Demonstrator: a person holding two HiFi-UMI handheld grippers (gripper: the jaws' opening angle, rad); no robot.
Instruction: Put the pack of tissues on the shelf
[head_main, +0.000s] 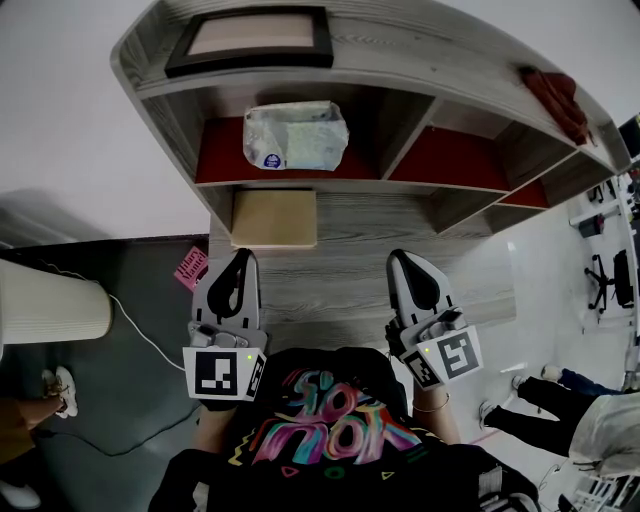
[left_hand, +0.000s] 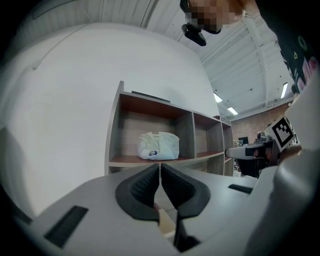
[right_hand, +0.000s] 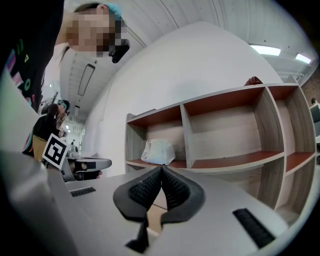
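Observation:
The pack of tissues (head_main: 295, 135), a pale plastic-wrapped bundle, lies in the leftmost compartment of the wooden shelf (head_main: 330, 185). It also shows in the left gripper view as the pack (left_hand: 158, 145) and in the right gripper view as the pack (right_hand: 158, 151), well ahead of both sets of jaws. My left gripper (head_main: 243, 257) hangs over the near desk surface, jaws closed together with nothing between them. My right gripper (head_main: 401, 258) is level with it to the right, also shut and empty. Both are well short of the shelf.
A tan flat box (head_main: 274, 217) lies on the desk below the tissue compartment. A framed board (head_main: 252, 38) rests on the shelf top, and a dark red cloth (head_main: 557, 98) at its right end. A pink card (head_main: 190, 268) and a white cylinder (head_main: 50, 308) are at the left.

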